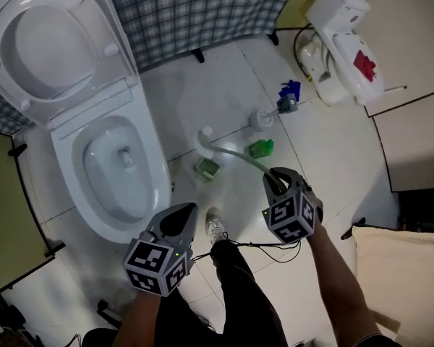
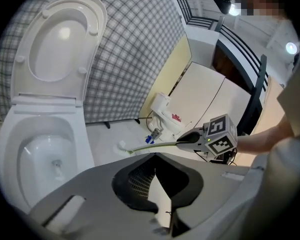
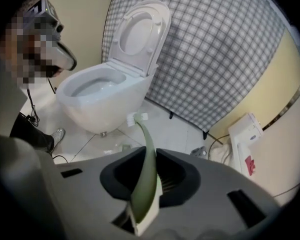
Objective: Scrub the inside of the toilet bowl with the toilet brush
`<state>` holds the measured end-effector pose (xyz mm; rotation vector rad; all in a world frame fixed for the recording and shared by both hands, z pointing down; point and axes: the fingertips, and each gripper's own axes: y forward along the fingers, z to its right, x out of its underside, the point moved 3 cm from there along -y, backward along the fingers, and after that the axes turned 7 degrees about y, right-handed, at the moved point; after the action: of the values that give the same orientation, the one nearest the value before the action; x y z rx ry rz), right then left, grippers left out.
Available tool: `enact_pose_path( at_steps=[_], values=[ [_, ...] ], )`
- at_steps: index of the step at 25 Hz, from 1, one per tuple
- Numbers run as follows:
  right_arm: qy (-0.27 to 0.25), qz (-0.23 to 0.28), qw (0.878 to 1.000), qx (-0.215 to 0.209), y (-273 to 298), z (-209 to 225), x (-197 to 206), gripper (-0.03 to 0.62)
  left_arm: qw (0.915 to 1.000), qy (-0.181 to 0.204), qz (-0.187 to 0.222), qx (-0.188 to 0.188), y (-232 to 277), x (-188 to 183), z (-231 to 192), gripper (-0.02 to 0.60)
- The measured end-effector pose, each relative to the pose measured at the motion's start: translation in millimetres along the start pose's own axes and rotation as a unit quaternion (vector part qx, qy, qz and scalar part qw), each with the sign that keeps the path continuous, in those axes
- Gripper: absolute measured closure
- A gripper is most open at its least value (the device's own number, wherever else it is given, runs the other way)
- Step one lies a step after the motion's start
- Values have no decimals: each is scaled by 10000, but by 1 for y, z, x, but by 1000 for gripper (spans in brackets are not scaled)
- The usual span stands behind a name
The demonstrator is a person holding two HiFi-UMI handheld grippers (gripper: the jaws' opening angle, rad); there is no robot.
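Green brush (image 1: pixel 239 155), head twd toilet (image 1: pixel 66 166) (R gripper (image 1: pixel 277 178))

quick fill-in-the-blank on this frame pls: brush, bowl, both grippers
The right gripper grips the toilet brush by its ____ handle.
Its head is over the ____, not in the toilet bowl.
The left gripper holds ____.
Missing: green; floor; nothing.

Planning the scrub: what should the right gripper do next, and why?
Probably swing the right gripper left and lift the toilet brush head over the toilet bowl rim: its jaws grip the green handle, but the head hangs over the floor beside the bowl.
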<state>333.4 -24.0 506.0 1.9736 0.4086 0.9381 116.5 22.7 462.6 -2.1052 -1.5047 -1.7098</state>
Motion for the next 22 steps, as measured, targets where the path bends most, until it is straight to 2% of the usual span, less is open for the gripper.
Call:
enact_pose_path(
  at_steps=[7,14,22],
  values=[
    [-405,-624,9964,-401,72,-26,59,515,9997,-137,-217,-43,30,33,8,577],
    [-783,-1199,9878,-612,129,-47,86,514,9993,-266,-192,-176,36,45,-4,575],
    [-1211,-1615,9792,-219,160,-53,84,511,9989,-326,-226,-232,33,52,-15,575]
  ],
)
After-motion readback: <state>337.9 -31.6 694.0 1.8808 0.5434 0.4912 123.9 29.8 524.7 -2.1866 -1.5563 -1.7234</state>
